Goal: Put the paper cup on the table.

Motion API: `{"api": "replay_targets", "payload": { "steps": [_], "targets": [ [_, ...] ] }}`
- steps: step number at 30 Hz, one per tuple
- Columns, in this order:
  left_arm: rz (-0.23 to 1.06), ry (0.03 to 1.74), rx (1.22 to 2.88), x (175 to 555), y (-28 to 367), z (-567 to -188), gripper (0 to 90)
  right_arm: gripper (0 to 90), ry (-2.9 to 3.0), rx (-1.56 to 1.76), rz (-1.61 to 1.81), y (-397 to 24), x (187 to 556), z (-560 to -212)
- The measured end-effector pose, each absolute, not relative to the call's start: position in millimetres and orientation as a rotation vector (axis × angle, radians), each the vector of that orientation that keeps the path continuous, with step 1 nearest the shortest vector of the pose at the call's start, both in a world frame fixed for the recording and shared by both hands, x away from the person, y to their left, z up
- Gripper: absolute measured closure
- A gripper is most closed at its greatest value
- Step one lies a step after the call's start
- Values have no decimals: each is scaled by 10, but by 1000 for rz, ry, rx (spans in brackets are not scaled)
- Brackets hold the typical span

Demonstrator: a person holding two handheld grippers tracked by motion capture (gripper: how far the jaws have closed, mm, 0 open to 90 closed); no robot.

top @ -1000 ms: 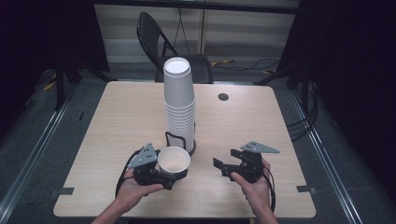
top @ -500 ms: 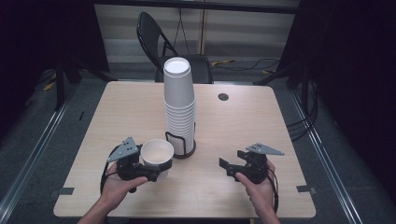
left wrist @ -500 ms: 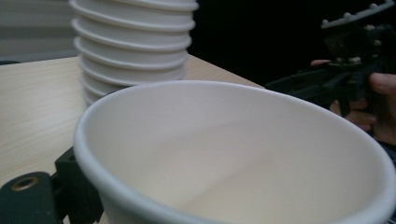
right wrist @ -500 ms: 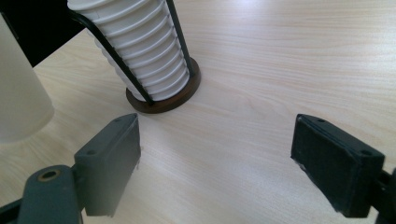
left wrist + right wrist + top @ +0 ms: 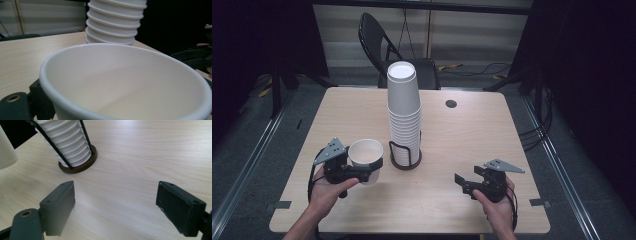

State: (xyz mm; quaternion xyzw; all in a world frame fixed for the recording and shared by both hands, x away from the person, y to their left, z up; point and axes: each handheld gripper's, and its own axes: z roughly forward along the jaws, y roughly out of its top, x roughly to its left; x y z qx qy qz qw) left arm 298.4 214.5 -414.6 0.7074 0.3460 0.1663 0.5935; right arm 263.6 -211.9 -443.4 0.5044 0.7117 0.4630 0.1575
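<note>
My left hand-held gripper (image 5: 362, 172) grips a single paper cup (image 5: 366, 159) upright, low over the surface (image 5: 472, 130) just left of the cup stack (image 5: 404, 112) in its wire holder (image 5: 406, 156). My right hand-held gripper (image 5: 472, 184) sits spread wide with nothing in it, well right of the stack. A chair (image 5: 382, 42) stands beyond.

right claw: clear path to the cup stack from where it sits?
Probably yes. The right claw is open and holds nothing, with bare table between it and the cup stack. The left claw, holding a cup, sits on the stack's other side.
</note>
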Motion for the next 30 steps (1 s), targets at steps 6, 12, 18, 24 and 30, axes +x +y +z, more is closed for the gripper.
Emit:
{"api": "replay_targets", "payload": {
  "steps": [6, 12, 18, 24, 30],
  "targets": [
    [408, 842, 1635, 3115, 2210, -4124, 88, 155, 2048, 1447, 1309, -2110, 2651, -4474],
    [436, 894, 1628, 3275, 2280, -4099, 86, 156, 2054, 1447, 1313, -2100, 2667, -4484],
    [495, 909, 1641, 3397, 2310, -4087, 84, 156, 2056, 1451, 1305, -2105, 2664, -4491],
    [498, 909, 1635, 3520, 2308, -4091, 80, 156, 2060, 1453, 1308, -2104, 2671, -4505],
    [532, 915, 1631, 3657, 2312, -4115, 79, 156, 2069, 1449, 1304, -2092, 2675, -4516]
  ]
}}
